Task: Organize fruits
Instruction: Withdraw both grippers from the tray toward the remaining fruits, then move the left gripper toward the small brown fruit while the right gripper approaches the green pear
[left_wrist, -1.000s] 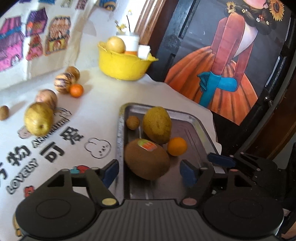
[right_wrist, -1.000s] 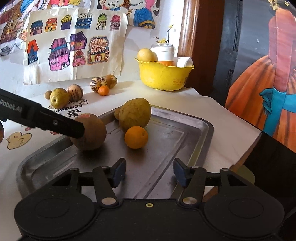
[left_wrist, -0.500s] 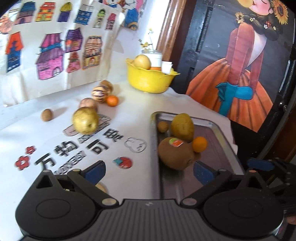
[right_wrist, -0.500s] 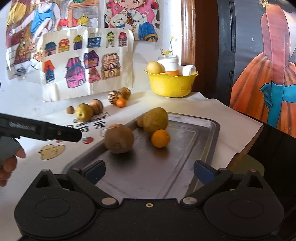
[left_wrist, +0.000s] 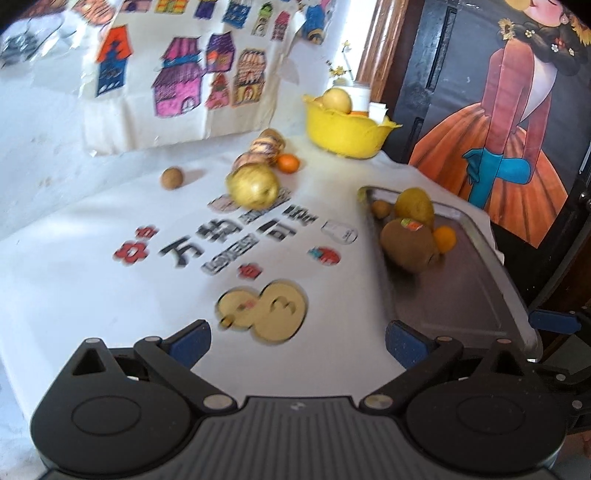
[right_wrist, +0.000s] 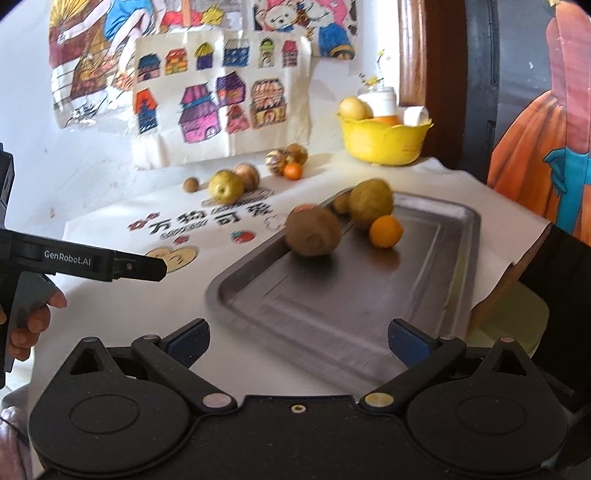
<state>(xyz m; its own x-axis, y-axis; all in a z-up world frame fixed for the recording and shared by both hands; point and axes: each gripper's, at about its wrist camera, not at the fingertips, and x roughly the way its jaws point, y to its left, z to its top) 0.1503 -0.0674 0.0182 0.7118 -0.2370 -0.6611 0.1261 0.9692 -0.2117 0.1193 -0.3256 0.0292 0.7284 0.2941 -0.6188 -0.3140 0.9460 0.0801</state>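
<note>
Both sets of jaws wide, empty, just opened. Risk: brown fruit at metal tray rim may roll off onto tabletop.

White wall, house drawings, dark door, sunlit tablecloth.

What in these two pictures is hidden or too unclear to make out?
- Yellow bowl, both views: its rim hides most of what lies inside.
- Small brown fruit on the tray, right view: half hidden behind the big yellowish fruit.
- Kiwi sticker, left view: blurred, unreadable.
- Person's hand, right view: cut off by the left edge.
</note>
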